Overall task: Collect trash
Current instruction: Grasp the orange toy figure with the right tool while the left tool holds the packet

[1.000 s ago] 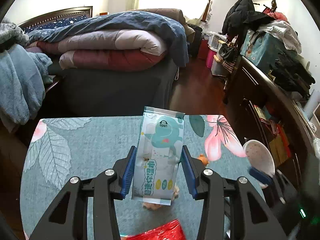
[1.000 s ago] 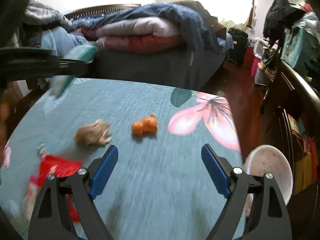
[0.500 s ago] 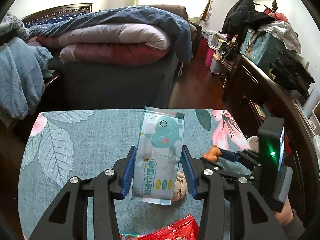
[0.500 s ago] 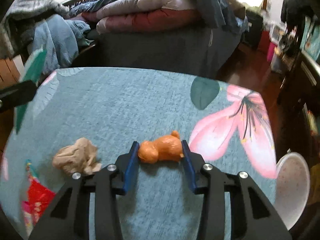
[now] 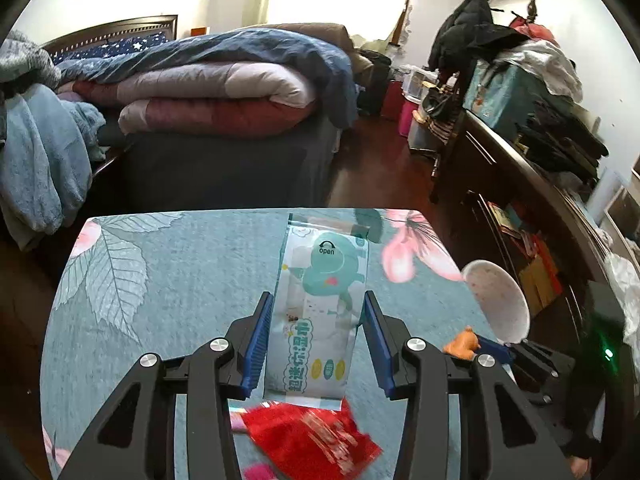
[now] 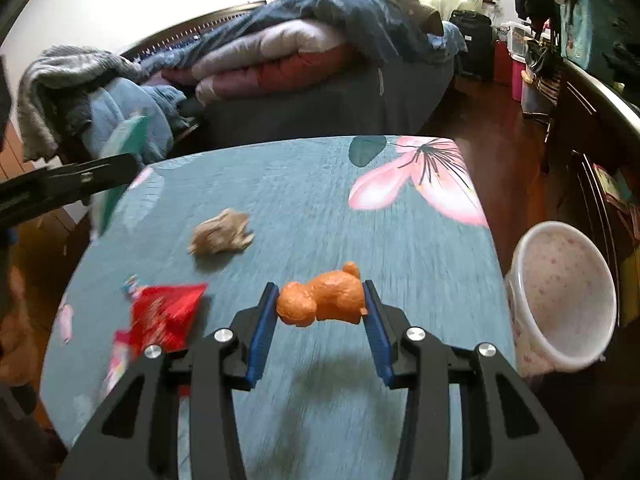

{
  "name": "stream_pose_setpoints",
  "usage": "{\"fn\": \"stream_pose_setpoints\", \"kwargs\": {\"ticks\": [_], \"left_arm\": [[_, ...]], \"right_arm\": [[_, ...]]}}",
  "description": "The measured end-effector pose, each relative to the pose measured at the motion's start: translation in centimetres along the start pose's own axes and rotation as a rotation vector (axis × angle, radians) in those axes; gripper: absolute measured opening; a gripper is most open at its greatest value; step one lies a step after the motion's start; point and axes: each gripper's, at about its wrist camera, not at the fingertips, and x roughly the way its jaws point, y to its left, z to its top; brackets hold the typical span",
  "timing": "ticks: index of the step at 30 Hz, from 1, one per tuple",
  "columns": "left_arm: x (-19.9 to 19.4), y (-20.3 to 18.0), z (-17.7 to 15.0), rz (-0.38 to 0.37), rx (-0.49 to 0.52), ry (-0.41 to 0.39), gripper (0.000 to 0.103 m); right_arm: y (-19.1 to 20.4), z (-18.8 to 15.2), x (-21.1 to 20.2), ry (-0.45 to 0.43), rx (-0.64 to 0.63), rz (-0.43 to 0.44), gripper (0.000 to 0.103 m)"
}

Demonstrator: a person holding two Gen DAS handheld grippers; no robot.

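My left gripper point(image 5: 316, 328) is shut on a white and teal wet-wipes packet point(image 5: 320, 300), which stands upright above the floral teal tablecloth point(image 5: 180, 280). My right gripper point(image 6: 320, 304) is shut on an orange, lumpy piece of peel point(image 6: 324, 300), held clear of the cloth with its shadow below. That peel point(image 5: 462, 344) also shows at the right of the left wrist view. A red snack wrapper point(image 6: 164, 316) and a crumpled brown paper point(image 6: 222, 232) lie on the table.
A white, speckled waste bin point(image 6: 560, 292) stands just off the table's right edge, its mouth tilted toward the table. A bed piled with quilts point(image 5: 208, 92) lies beyond the table. A dark cabinet point(image 5: 520, 184) runs along the right.
The right gripper shut on the orange peel and lifted it off the cloth, toward the right. The left gripper shifted a little with the packet still in it.
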Motion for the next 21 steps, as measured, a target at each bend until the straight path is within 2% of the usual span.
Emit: {"fn": "stream_pose_setpoints", "kwargs": {"ticks": [5, 10, 21], "left_arm": [[-1.5, -2.5, -0.9, -0.022, 0.034, -0.01, 0.045], [-2.4, -5.0, -1.5, -0.046, 0.066, -0.022, 0.045], [-1.4, -10.2, -1.7, -0.066, 0.12, -0.018, 0.045]], "right_arm": [[0.9, -2.4, -3.8, -0.065, -0.043, -0.056, 0.043], [0.7, -4.1, -5.9, -0.095, -0.055, -0.071, 0.043], [-3.7, -6.1, -8.0, -0.127, 0.002, -0.093, 0.043]]}}
